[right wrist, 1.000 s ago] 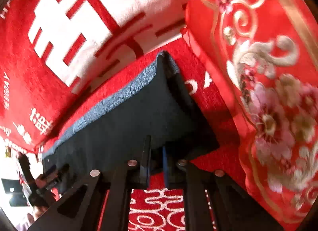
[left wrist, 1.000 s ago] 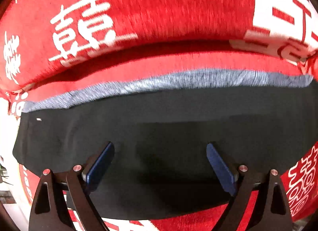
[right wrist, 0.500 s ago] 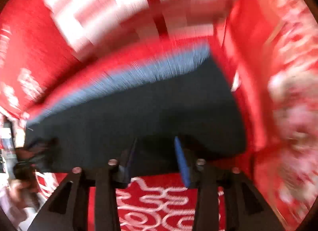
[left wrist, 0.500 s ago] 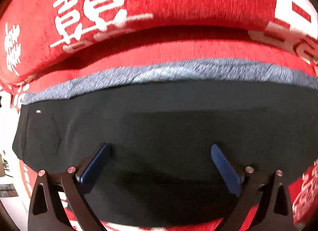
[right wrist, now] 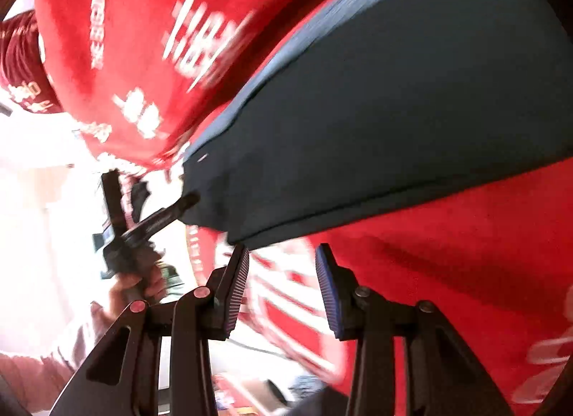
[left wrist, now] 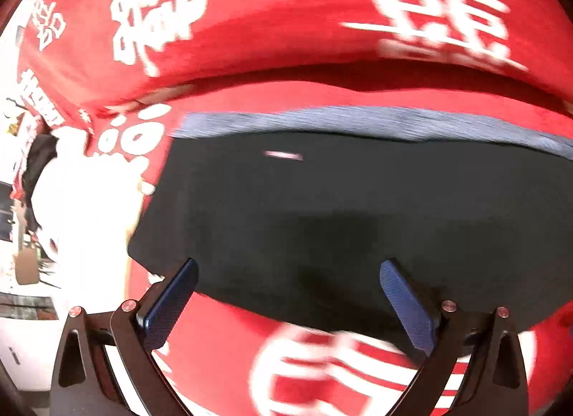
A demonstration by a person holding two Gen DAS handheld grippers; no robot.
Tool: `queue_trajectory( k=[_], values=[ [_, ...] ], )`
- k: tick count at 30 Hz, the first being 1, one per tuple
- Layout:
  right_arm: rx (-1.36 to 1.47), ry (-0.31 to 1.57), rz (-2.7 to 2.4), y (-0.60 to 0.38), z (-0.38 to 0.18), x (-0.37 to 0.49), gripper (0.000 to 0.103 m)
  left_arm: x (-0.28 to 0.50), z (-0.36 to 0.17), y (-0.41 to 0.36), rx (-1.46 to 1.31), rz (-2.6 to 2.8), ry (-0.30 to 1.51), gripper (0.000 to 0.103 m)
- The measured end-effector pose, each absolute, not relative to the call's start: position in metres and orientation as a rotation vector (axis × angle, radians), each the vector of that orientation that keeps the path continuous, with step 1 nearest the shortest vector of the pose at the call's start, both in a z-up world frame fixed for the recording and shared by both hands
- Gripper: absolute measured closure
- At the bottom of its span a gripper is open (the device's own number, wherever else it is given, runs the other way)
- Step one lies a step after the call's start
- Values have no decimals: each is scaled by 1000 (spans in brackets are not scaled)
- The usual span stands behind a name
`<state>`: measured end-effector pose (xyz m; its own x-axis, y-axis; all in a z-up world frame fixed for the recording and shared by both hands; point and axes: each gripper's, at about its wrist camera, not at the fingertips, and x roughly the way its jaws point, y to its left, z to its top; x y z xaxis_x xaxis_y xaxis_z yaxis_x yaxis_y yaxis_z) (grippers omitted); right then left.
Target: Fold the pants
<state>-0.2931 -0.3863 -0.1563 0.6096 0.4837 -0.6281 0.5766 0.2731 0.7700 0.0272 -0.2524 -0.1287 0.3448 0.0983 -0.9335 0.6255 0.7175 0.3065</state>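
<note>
The dark pants (left wrist: 340, 208) lie folded flat on a red sofa seat, a blue-grey band (left wrist: 358, 118) along their far edge. My left gripper (left wrist: 286, 297) is open and empty, its blue pads over the pants' near edge. In the right wrist view the pants (right wrist: 394, 111) stretch up to the right. My right gripper (right wrist: 283, 287) is open and empty, just below the pants' near left corner. The left gripper (right wrist: 157, 222) shows there at that corner, held by a hand.
A red cover with white characters drapes the sofa seat (left wrist: 322, 362) and backrest (left wrist: 268, 22). The sofa's left edge (left wrist: 107, 172) drops to a bright room. In the right wrist view the red seat (right wrist: 465, 290) spreads to the right.
My right gripper has opened, let go of the pants and swung back towards their left corner. My left gripper, open throughout, has shifted left to the pants' left end.
</note>
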Motion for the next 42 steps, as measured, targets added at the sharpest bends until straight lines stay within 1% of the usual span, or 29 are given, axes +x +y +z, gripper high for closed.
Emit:
queue_trajectory(
  k=[4, 7, 12, 13, 14, 15, 18, 20, 22, 23, 24, 26, 27, 28, 29, 30, 31, 35, 39, 42],
  values=[
    [1419, 959, -36, -345, -195, -225, 60, 72, -150, -225, 781, -348, 1150, 1],
    [1411, 973, -52, -324, -206, -207, 61, 100, -172, -204, 727, -374, 1168, 0],
    [1423, 935, -106, -315, -214, -191, 61, 106, -170, -188, 608, -464, 1174, 0],
    [1433, 936, -120, -318, -215, -188, 64, 107, -170, -186, 599, -479, 1176, 0],
    [1431, 956, -139, -320, -213, -182, 88, 107, -170, -183, 595, -489, 1178, 0],
    [1408, 966, -148, -321, -206, -176, 91, 108, -169, -182, 599, -492, 1176, 0],
    [1293, 949, -110, -311, -174, -170, 92, 107, -168, -172, 645, -492, 1137, 0],
    [1254, 1013, -110, -297, -178, -170, 93, 110, -173, -159, 613, -514, 1153, 0],
    [1264, 1095, -123, -285, -202, -172, 93, 112, -173, -156, 603, -517, 1163, 0],
    [1278, 1103, -119, -282, -206, -169, 92, 112, -171, -157, 617, -514, 1161, 0],
    [1291, 1100, -117, -283, -206, -171, 90, 109, -169, -159, 640, -500, 1156, 0],
    [1260, 1130, -121, -286, -194, -169, 79, 108, -166, -161, 670, -474, 1165, 0],
    [1225, 1141, -115, -290, -185, -171, 76, 102, -161, -164, 682, -467, 1174, 0],
    [1176, 1130, -104, -297, -170, -178, 71, 96, -156, -168, 684, -479, 1176, 0],
    [1141, 1123, -110, -305, -162, -185, 64, 88, -150, -174, 683, -499, 1171, 0],
    [1089, 1120, -141, -317, -150, -195, 60, 77, -143, -183, 680, -536, 1160, 0],
    [1049, 1120, -189, -332, -139, -206, 54, 68, -139, -192, 682, -568, 1150, 0],
    [1033, 1089, -423, -403, -125, -256, 53, 19, -131, -251, 731, -703, 1092, 0],
    [1124, 1033, -778, -480, -122, -339, 53, -7, -159, -286, 795, -697, 1101, 0],
    [1187, 986, -1019, -522, -122, -404, 53, -8, -182, -287, 769, -635, 1178, 0]
  ],
)
